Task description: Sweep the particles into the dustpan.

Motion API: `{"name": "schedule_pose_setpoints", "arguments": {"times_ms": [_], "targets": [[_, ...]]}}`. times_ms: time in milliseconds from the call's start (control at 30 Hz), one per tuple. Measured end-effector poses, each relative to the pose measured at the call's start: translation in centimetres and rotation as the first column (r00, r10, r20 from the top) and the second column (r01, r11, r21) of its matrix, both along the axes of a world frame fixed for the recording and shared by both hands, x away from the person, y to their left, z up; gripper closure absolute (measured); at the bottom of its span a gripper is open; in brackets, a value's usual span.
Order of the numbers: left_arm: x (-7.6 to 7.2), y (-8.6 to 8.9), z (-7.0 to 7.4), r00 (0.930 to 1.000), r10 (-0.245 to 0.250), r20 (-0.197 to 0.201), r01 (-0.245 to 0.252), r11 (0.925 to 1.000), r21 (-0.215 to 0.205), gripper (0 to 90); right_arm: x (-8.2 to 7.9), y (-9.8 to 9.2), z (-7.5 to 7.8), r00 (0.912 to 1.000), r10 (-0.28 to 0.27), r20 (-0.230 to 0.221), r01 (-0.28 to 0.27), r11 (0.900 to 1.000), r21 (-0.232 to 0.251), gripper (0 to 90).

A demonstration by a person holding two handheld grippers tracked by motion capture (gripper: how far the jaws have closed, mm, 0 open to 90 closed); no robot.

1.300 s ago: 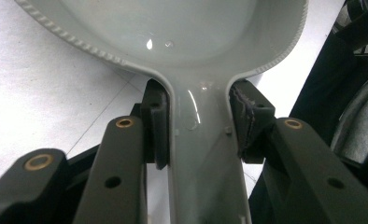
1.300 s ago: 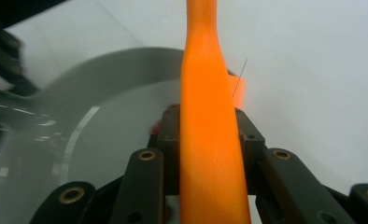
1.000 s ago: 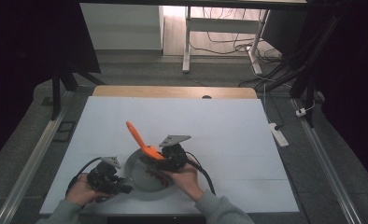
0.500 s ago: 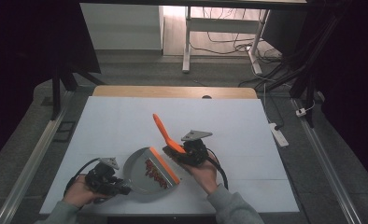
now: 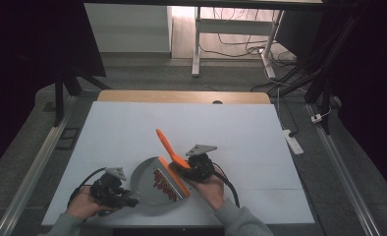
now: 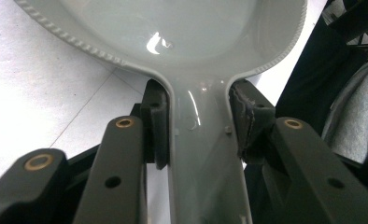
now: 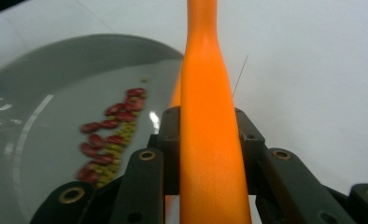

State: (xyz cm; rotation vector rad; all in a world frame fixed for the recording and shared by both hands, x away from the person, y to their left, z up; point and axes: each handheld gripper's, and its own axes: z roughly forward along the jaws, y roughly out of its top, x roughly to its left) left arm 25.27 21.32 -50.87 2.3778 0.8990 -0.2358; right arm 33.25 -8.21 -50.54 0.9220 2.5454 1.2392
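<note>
A grey dustpan [image 5: 147,173] lies flat on the white table [image 5: 240,128] near its front edge. My left gripper [image 5: 126,197] is shut on the dustpan's handle [image 6: 203,154], with the pan's bowl [image 6: 182,28] just ahead of the jaws. A line of red beans and small green bits [image 5: 163,185] lies inside the pan, and these beans [image 7: 106,135] appear left of the jaws in the right gripper view. My right gripper [image 5: 190,166] is shut on an orange brush, its handle [image 5: 166,143] slanting up and to the left. The orange brush handle [image 7: 209,140] runs straight between the jaws. The brush head [image 5: 178,181] rests along the pan's right edge.
A wooden strip [image 5: 181,96] borders the table's far edge. A white power strip [image 5: 291,140] lies off the table's right side. Metal rails [image 5: 44,157] flank the table. Bare table stretches behind and to the right of the pan.
My right gripper carried the brush from over the pan to the right, then slightly back left; the beans in the pan came into sight. The left gripper and dustpan stayed put.
</note>
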Motion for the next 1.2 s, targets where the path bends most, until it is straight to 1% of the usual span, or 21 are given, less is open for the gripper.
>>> {"name": "schedule_pose_setpoints", "arguments": {"times_ms": [100, 167, 233, 300, 367, 400, 433, 467, 533, 600, 667, 800, 833, 867, 900, 967, 1000, 1033, 1067, 1133, 1200], "targets": [[0.0, 0.0, 0.0, 1.0000, 0.003, -0.001, -0.003, 1.0000, -0.001, 61.4, -0.7, 0.7, 0.0, 1.0000, 0.001, 0.004, -0.001, 1.000, 0.016, 70.8], [-0.1, 0.0, -0.1, 1.0000, 0.005, -0.001, -0.005, 1.0000, 0.001, 61.4, -1.1, 1.0, 0.1, 0.9999, 0.007, -0.012, -0.007, 0.998, 0.060, 70.9], [-0.1, 0.0, -0.1, 1.0000, 0.007, 0.001, -0.007, 1.0000, -0.003, 61.4, -1.5, 1.6, 0.2, 0.9993, 0.026, -0.028, -0.024, 0.996, 0.090, 70.9], [-0.2, 0.0, -0.3, 0.9999, 0.011, -0.003, -0.011, 0.9999, -0.004, 61.4, -1.7, 2.2, 0.3, 0.9969, 0.061, -0.051, -0.054, 0.990, 0.131, 70.9], [-0.3, 0.0, -0.4, 0.9999, 0.011, -0.003, -0.011, 0.9999, -0.004, 61.4, -1.9, 2.5, 0.8, 0.9956, 0.082, -0.045, -0.075, 0.986, 0.152, 70.9], [-0.3, -0.1, -0.4, 0.9999, 0.015, -0.004, -0.015, 0.9999, -0.004, 61.4, -1.7, 2.3, 1.6, 0.9972, 0.075, -0.002, -0.074, 0.987, 0.146, 70.8], [-0.3, 0.0, -0.4, 0.9999, 0.010, -0.003, -0.010, 0.9999, 0.000, 61.4, -1.5, 1.9, 1.9, 0.9982, 0.057, 0.018, -0.059, 0.989, 0.137, 70.8], [-0.4, 0.0, -0.5, 1.0000, 0.009, -0.003, -0.009, 1.0000, 0.000, 61.4, -1.5, 1.9, 1.9, 0.9982, 0.057, 0.018, -0.059, 0.989, 0.137, 70.8], [-0.5, 0.0, -0.4, 0.9999, 0.013, 0.000, -0.013, 0.9999, -0.005, 61.4, -1.0, 0.9, 2.1, 0.9989, 0.017, 0.045, -0.022, 0.992, 0.122, 70.8], [-0.6, 0.1, -0.1, 0.9999, 0.010, 0.003, -0.010, 0.9999, -0.002, 61.4, -0.5, 0.0, 1.8, 0.9976, -0.026, 0.064, 0.020, 0.996, 0.091, 70.9], [-0.8, 0.3, 0.0, 0.9999, 0.009, 0.007, -0.009, 1.0000, 0.002, 61.4, 0.1, -0.5, 0.4, 0.9963, -0.064, 0.057, 0.061, 0.997, 0.050, 70.8], [-0.9, 0.3, 0.0, 0.9999, 0.012, 0.005, -0.012, 0.9999, 0.008, 61.4, -0.2, 0.0, -0.5, 0.9963, -0.061, 0.062, 0.059, 0.998, 0.026, 70.9], [-0.9, 0.2, 0.0, 0.9999, 0.014, 0.005, -0.014, 0.9999, 0.008, 61.4, -0.9, 0.6, -0.6, 0.9970, -0.054, 0.056, 0.051, 0.997, 0.051, 71.0], [-0.9, 0.2, 0.0, 0.9999, 0.014, 0.006, -0.014, 0.9999, 0.008, 61.4, -0.9, 0.6, -0.6, 0.9970, -0.054, 0.056, 0.051, 0.997, 0.051, 71.0], [-0.9, 0.2, 0.0, 0.9999, 0.014, 0.006, -0.014, 0.9998, 0.011, 61.4, -1.2, 0.8, -0.8, 0.9982, -0.043, 0.043, 0.040, 0.997, 0.067, 70.9], [-0.9, 0.2, 0.0, 0.9999, 0.014, 0.006, -0.014, 0.9999, 0.008, 61.4, -1.9, 1.5, -0.8, 0.9983, -0.039, 0.043, 0.035, 0.994, 0.100, 71.0], [-0.9, 0.2, 0.0, 0.9999, 0.014, 0.005, -0.014, 0.9999, 0.008, 61.4, -2.2, 2.1, -0.5, 0.9999, -0.009, -0.007, 0.010, 0.987, 0.162, 71.0], [-0.9, 0.2, -0.1, 0.9999, 0.014, 0.005, -0.014, 0.9999, 0.008, 61.4, -2.2, 2.1, -0.5, 0.9999, -0.009, -0.007, 0.010, 0.987, 0.162, 71.0], [-0.9, 0.2, 0.0, 0.9999, 0.014, 0.005, -0.014, 0.9999, 0.007, 61.4, -2.3, 2.3, -0.3, 0.9997, 0.013, -0.022, -0.008, 0.983, 0.183, 71.0], [-0.9, 0.2, 0.0, 0.9999, 0.014, 0.007, -0.014, 0.9999, 0.006, 61.4, -2.4, 2.6, 0.2, 0.9990, 0.036, -0.025, -0.030, 0.977, 0.212, 70.9], [-0.9, 0.2, -0.1, 0.9999, 0.014, 0.005, -0.014, 0.9999, 0.005, 61.4, -2.2, 2.2, 0.8, 0.9995, 0.029, -0.011, -0.026, 0.974, 0.223, 71.0]]}}
